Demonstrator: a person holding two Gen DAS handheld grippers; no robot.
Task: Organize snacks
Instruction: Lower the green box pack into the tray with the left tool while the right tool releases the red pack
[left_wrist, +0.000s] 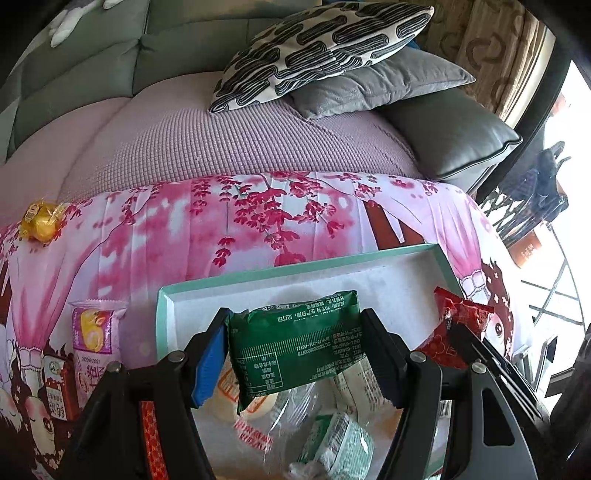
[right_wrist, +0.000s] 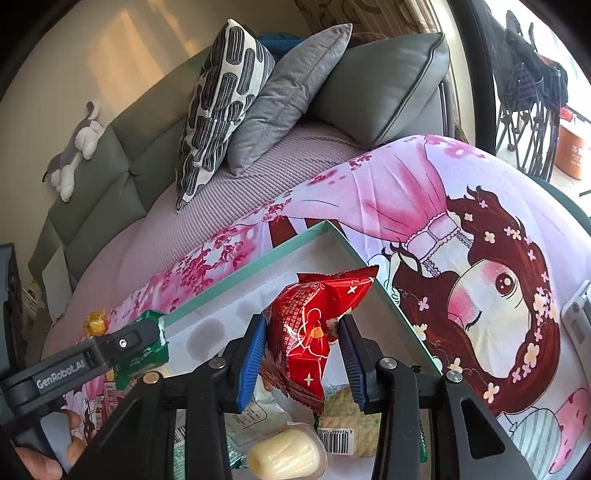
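My left gripper (left_wrist: 295, 332) is shut on a green snack packet (left_wrist: 295, 350) and holds it over the teal-rimmed white box (left_wrist: 295, 267). Beneath it, several wrapped snacks (left_wrist: 332, 443) lie in the box. My right gripper (right_wrist: 303, 332) is shut on a red foil packet (right_wrist: 317, 325), its blue pads (right_wrist: 253, 358) pressing both sides, above the box's right corner (right_wrist: 332, 229). The red packet (left_wrist: 458, 328) also shows at the right of the left wrist view. The green packet (right_wrist: 147, 354) shows at the left of the right wrist view. Pale snacks (right_wrist: 284, 454) lie below the right gripper.
The box rests on a pink cartoon cloth (left_wrist: 240, 221). On the cloth to its left lie a gold-wrapped sweet (left_wrist: 42, 221), a pink packet (left_wrist: 96, 332) and a brown packet (left_wrist: 59, 384). A sofa with patterned and grey cushions (left_wrist: 325, 48) stands behind. A hand (right_wrist: 48, 454) grips the left tool.
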